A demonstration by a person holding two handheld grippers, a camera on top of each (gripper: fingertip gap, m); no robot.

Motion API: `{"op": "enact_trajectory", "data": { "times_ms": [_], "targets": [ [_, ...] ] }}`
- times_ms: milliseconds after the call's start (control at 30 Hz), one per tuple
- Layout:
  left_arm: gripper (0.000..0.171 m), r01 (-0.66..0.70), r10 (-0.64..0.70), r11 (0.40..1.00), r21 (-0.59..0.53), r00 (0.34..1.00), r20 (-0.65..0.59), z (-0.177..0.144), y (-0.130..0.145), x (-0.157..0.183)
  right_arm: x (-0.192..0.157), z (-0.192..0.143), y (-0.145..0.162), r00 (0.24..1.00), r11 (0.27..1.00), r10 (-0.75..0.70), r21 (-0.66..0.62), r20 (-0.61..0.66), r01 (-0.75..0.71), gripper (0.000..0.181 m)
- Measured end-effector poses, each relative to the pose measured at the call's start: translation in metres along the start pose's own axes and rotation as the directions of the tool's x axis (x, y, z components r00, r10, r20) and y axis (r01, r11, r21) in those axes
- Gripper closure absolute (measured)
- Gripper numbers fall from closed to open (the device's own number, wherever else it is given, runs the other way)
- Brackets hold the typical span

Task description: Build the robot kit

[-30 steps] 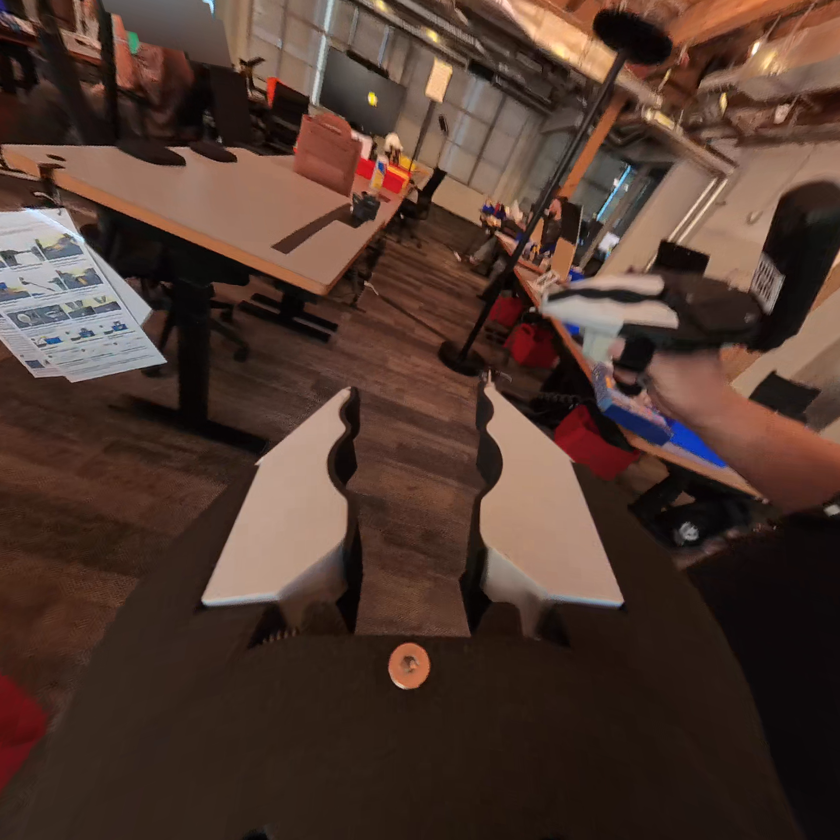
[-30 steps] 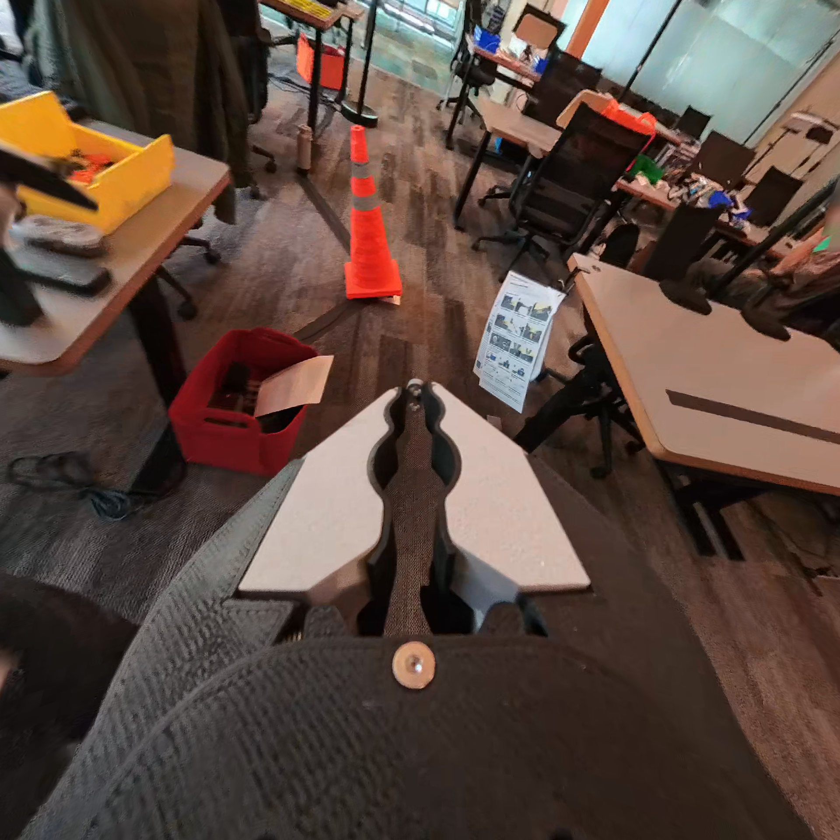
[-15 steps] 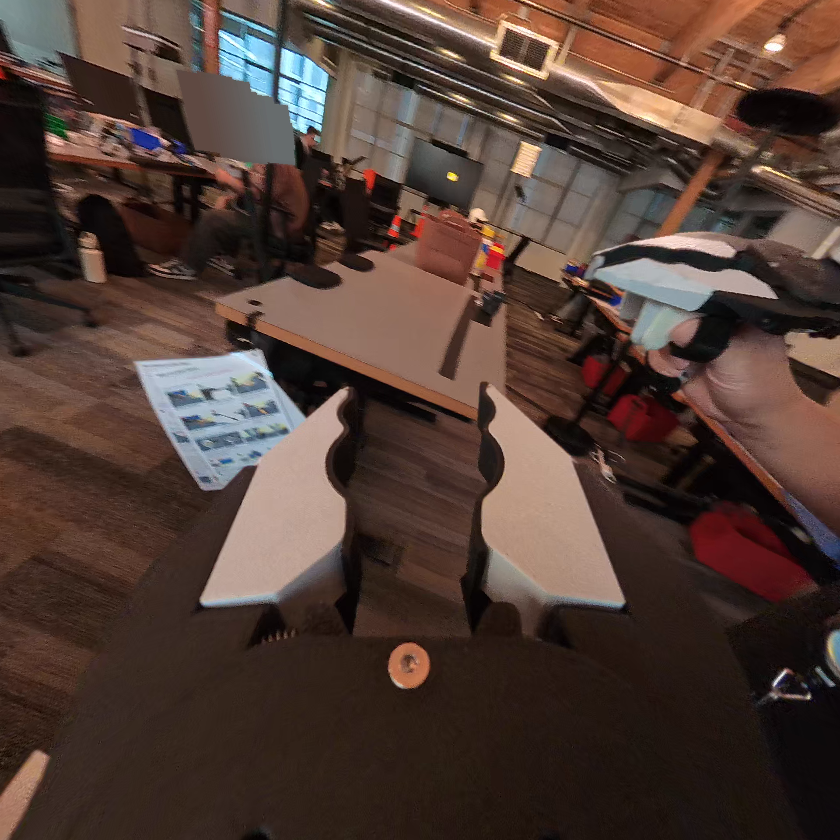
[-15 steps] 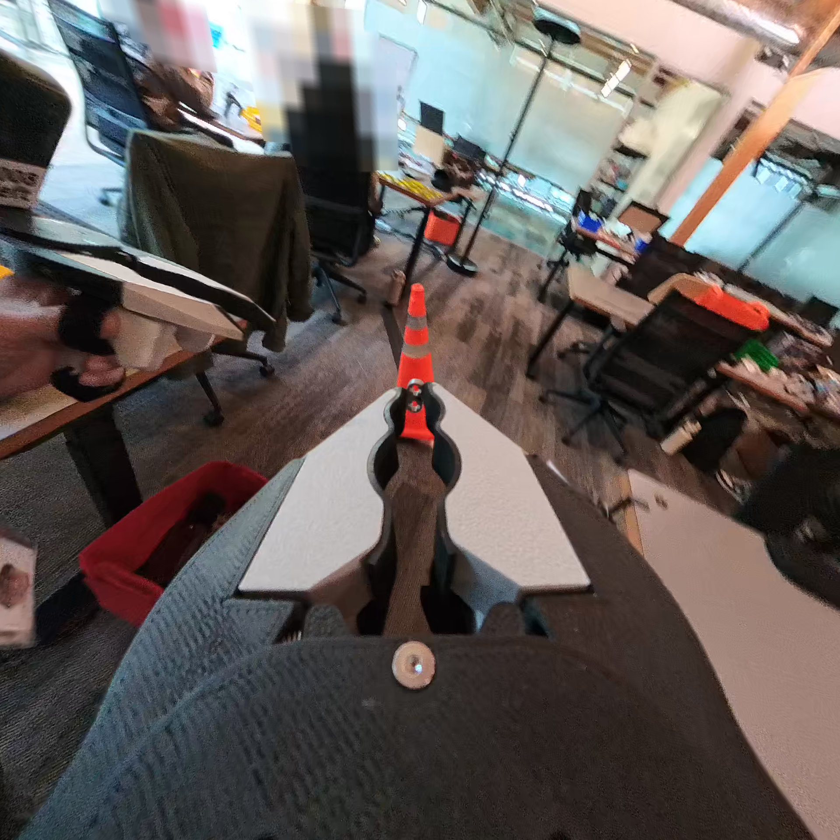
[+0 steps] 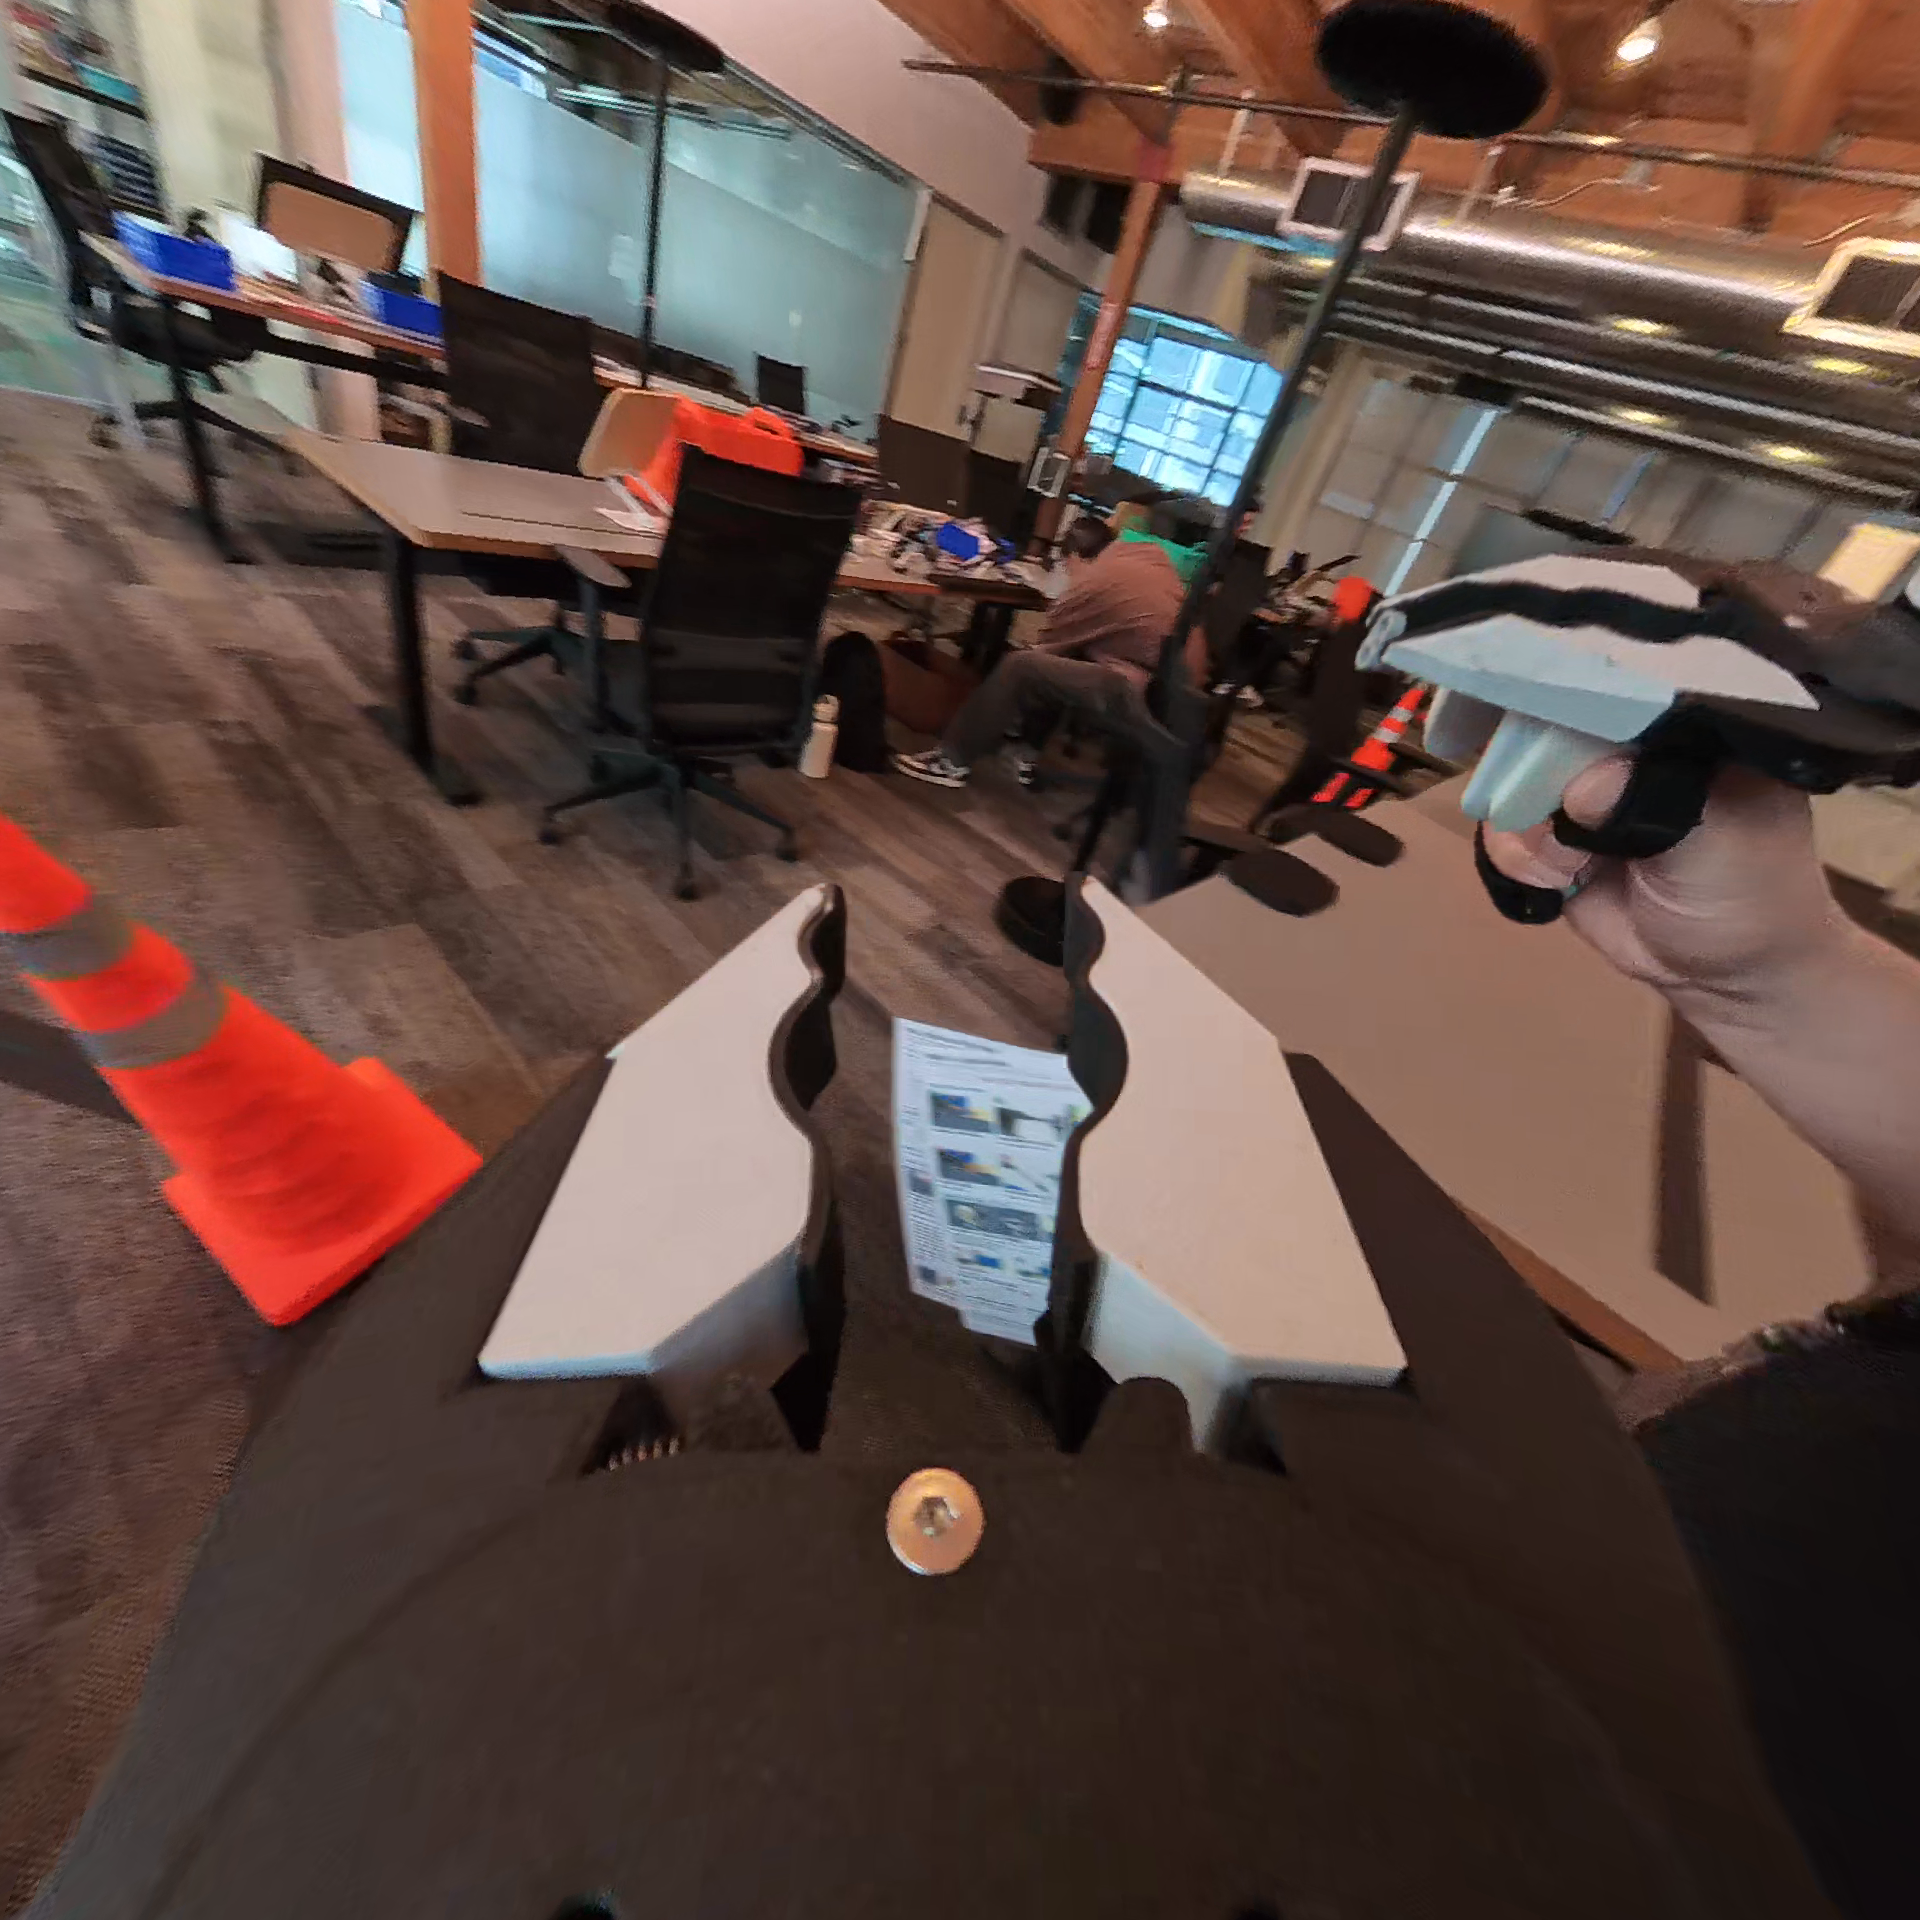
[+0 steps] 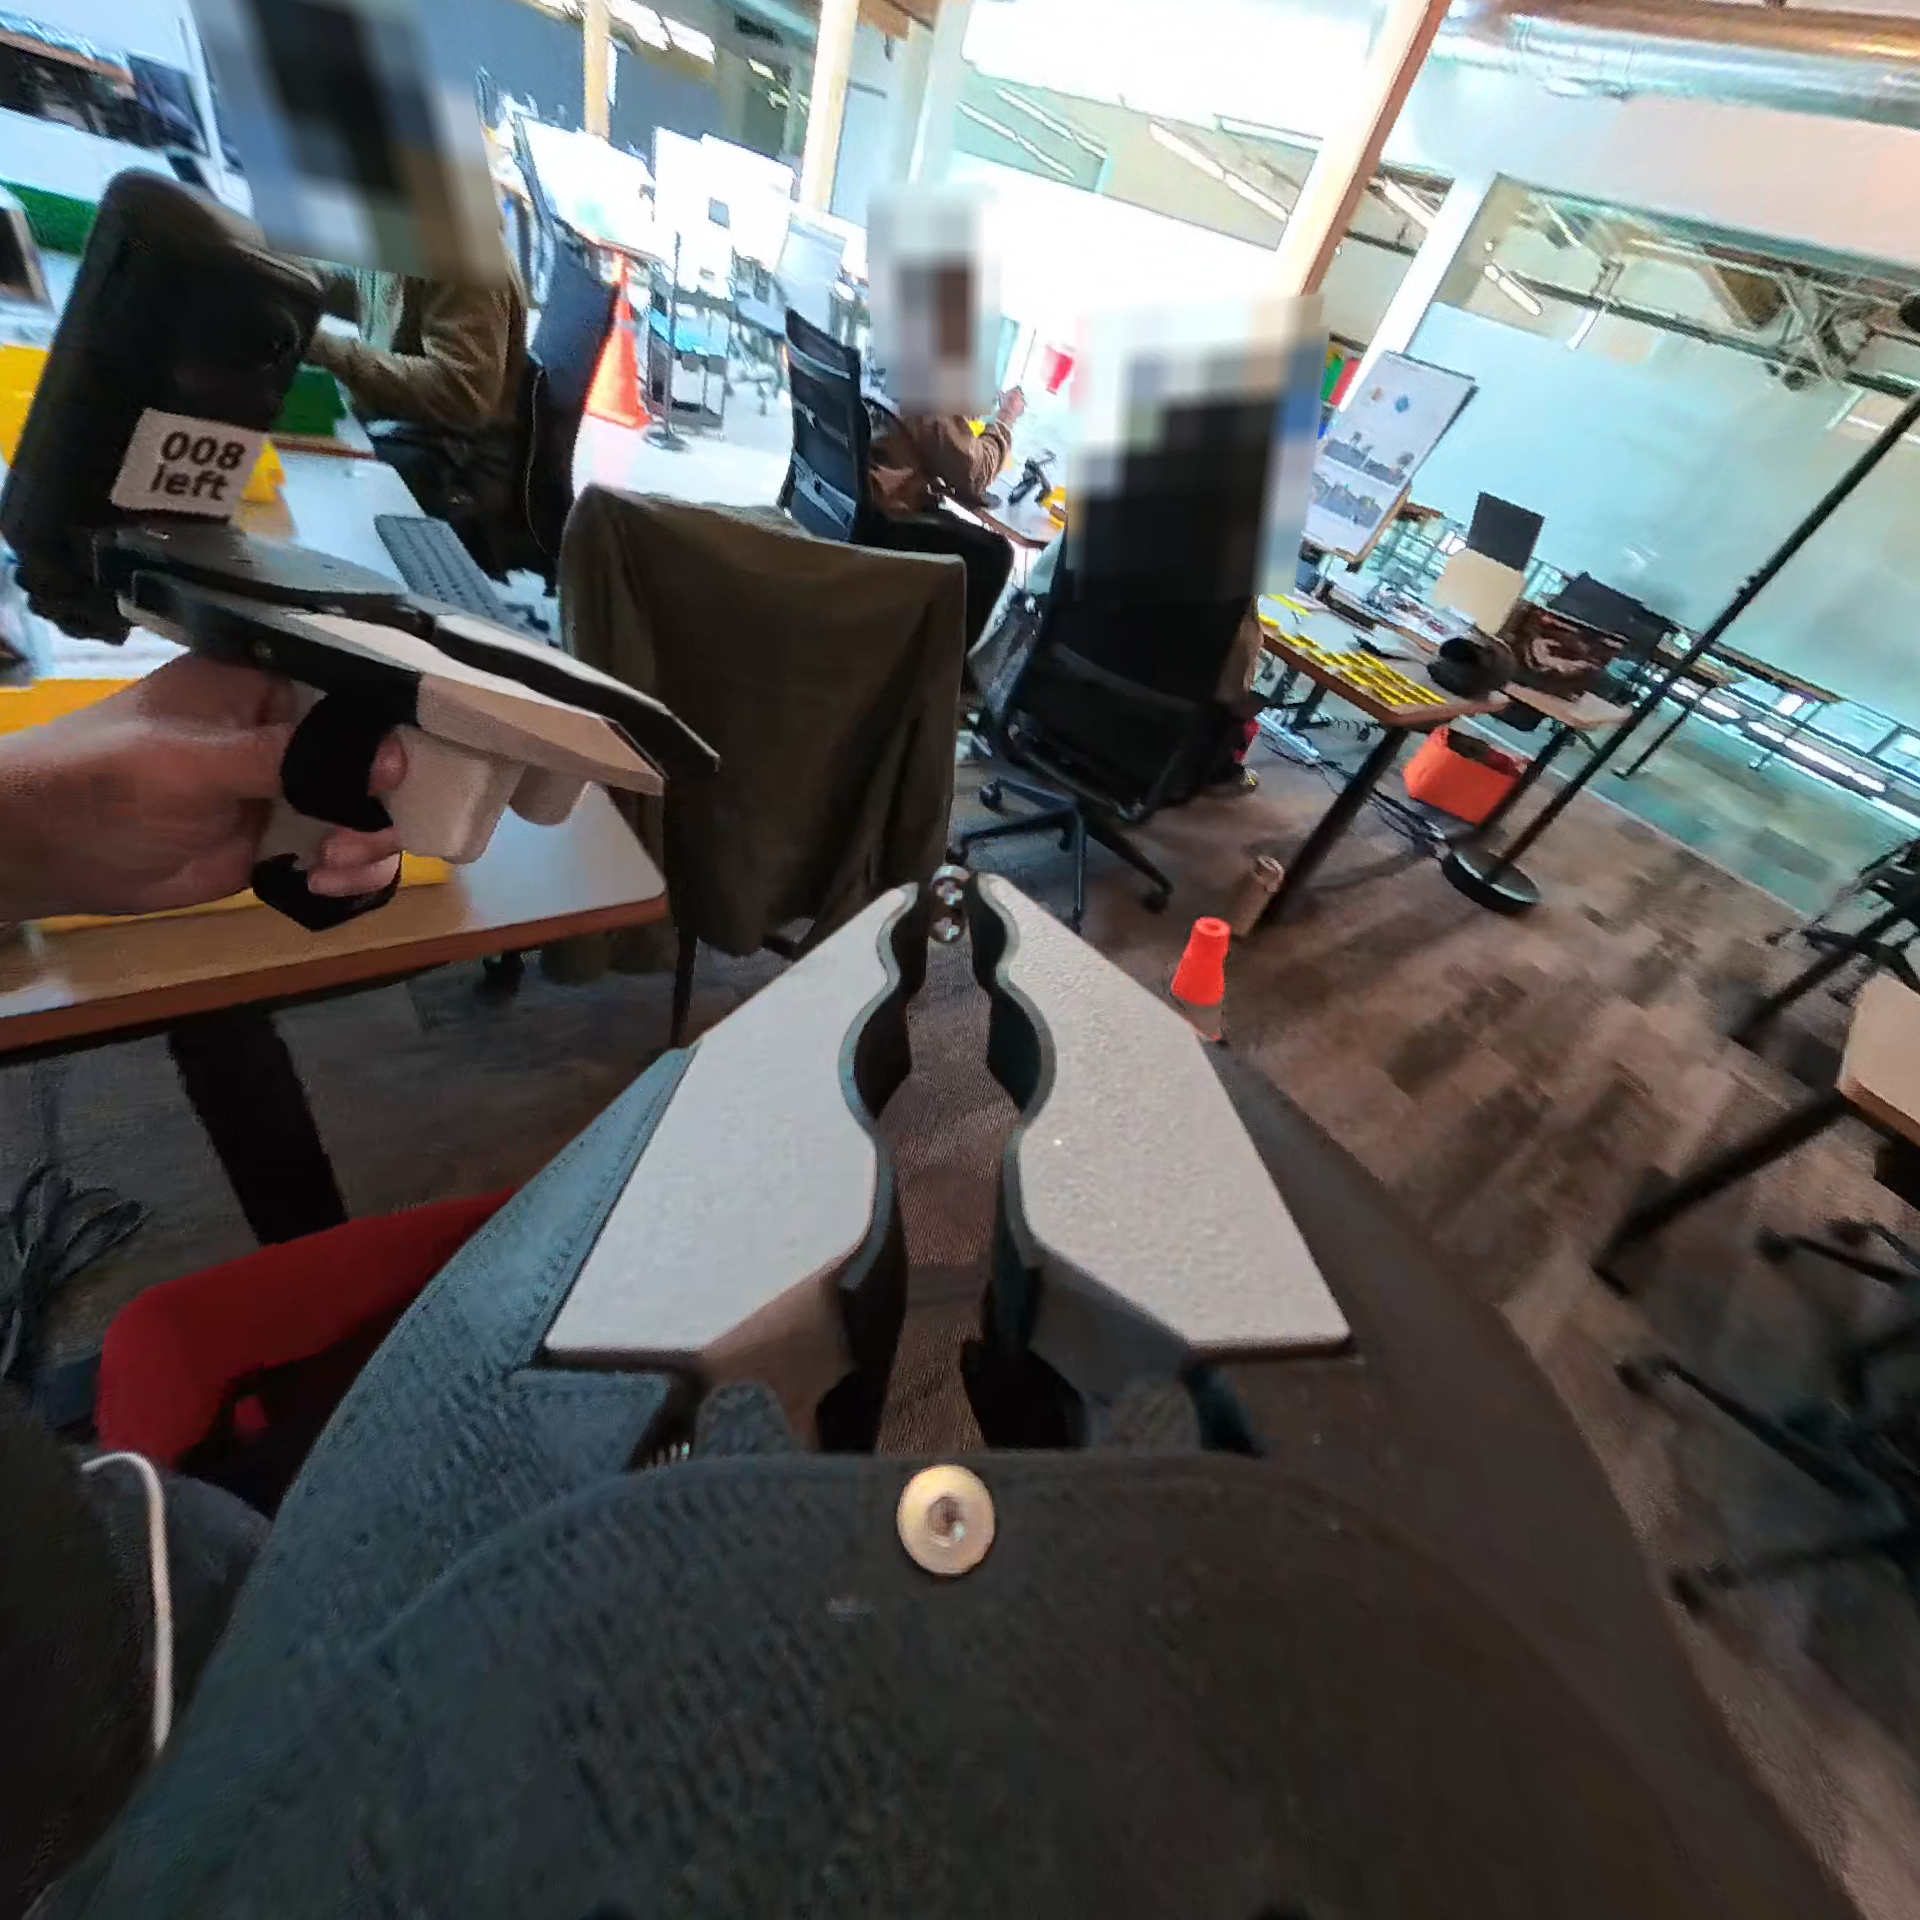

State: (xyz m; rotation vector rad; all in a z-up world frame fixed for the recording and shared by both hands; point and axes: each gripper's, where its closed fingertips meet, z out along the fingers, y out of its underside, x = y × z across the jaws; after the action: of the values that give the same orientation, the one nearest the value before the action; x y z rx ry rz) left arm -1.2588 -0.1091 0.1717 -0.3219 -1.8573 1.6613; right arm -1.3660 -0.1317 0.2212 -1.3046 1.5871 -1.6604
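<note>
L gripper (image 5: 951,914): jaws apart w/ a clear gap, nothing between them, held up in mid-air over the floor. Seen thru the gap, a printed sheet (image 5: 982,1164) hangs off the edge of a table (image 5: 1455,1039) at 3 o'clock. Orange cone (image 5: 239,1081) at 9 o'clock on the floor; black office chair (image 5: 727,644) at 12.

R gripper (image 6: 948,904): tips almost meeting, a thin slit left, gripping nothing; it too hangs in air. Red bin (image 6: 260,1320) at 8 o'clock under a desk (image 6: 312,935); 1 small cone (image 6: 1200,961) at 1 o'clock.
</note>
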Motion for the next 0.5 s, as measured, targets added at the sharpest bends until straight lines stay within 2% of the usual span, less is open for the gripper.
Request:
{"op": "enact_trajectory", "data": {
  "times_ms": [133,233,367,500],
  "targets": [
    [0.137,-0.053,0.052,0.999,0.01,0.997,0.06,0.053,-0.031,-0.09,0.073,0.077,0.005,0.999,0.997,0.039,0.07,0.011,-0.04,0.173],
    [0.138,-0.107,0.104,0.994,0.018,0.988,0.116,0.09,-0.072,-0.155,0.126,0.134,0.005,0.997,0.992,0.065,0.106,0.05,-0.07,0.173],
    [0.137,-0.163,0.157,0.986,0.022,0.972,0.176,0.134,-0.119,-0.236,0.194,0.214,0.015,0.997,0.996,0.003,0.087,0.078,-0.01,0.173],
    [0.138,-0.173,0.146,0.982,0.074,0.949,0.279,0.168,-0.151,-0.326,0.246,0.307,0.015,0.975,0.991,-0.016,0.134,0.221,-0.014,0.173]
  ]
}}
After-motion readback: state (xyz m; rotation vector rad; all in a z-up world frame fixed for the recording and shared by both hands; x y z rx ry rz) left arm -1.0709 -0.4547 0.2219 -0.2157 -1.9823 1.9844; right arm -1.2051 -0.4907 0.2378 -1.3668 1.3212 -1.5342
